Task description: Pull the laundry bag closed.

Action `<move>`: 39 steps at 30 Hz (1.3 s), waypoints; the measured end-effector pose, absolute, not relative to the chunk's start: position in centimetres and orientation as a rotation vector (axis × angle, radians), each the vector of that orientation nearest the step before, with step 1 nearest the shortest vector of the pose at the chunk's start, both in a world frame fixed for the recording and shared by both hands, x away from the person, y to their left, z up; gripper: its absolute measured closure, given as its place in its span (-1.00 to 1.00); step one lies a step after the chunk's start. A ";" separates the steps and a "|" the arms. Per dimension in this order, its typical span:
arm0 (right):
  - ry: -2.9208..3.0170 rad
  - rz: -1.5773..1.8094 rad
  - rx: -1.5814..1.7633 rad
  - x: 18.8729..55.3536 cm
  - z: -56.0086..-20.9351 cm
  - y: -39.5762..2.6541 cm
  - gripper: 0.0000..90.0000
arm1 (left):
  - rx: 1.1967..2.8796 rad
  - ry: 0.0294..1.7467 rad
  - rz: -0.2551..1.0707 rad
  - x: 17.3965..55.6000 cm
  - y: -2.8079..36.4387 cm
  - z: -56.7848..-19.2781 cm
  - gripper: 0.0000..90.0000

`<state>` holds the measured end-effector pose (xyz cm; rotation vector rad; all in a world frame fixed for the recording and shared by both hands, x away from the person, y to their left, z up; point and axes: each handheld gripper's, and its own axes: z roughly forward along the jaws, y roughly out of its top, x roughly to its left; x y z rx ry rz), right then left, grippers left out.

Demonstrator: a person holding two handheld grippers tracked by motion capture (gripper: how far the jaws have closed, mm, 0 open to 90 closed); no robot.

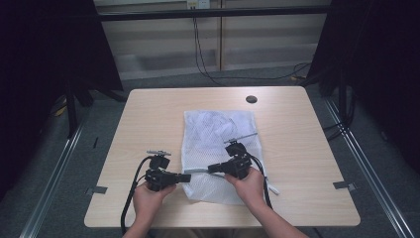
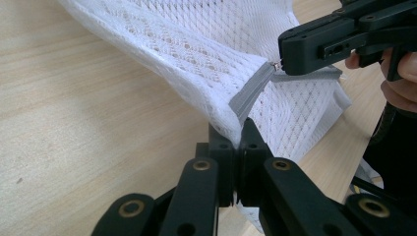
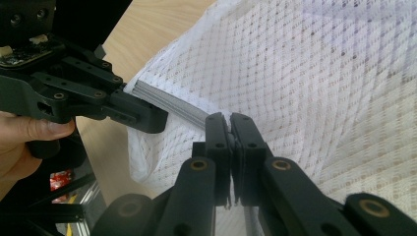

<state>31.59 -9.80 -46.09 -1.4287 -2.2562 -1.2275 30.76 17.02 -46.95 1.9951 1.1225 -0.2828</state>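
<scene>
A white mesh bag [image 1: 218,131] lies flat on the middle of the wooden table [image 1: 148,114], with a grey zipper [image 1: 199,170] along its near left edge. My left gripper [image 1: 187,177] is shut on the bag's corner at the zipper's end, seen up close where the jaws [image 2: 240,130] pinch the mesh [image 2: 196,44] and grey tape [image 2: 251,91]. My right gripper [image 1: 212,168] faces it a short way along the zipper, shut on the small metal zipper pull [image 2: 278,64]. In the right gripper view its jaws [image 3: 230,120] close over the zipper [image 3: 172,105], the left gripper [image 3: 152,118] just beyond.
A black round grommet [image 1: 251,99] sits in the table's far side. Metal brackets [image 1: 343,185] mark the table's near side edges. Cables trail from both grippers off the near edge. Dark curtains and floor rails flank the table.
</scene>
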 end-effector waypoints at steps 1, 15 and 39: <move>-2.253 -1.221 -1.430 31.6 -46.1 -9.8 0.94 | 1.999 1.122 -0.276 30.7 17.0 -46.9 0.96; -2.250 -1.243 -1.426 31.4 -46.5 -10.7 0.94 | 2.004 1.134 -0.268 30.8 17.1 -47.0 0.96; -2.232 -1.269 -1.425 31.4 -46.7 -12.5 0.94 | 2.003 1.140 -0.270 30.8 17.2 -46.9 0.96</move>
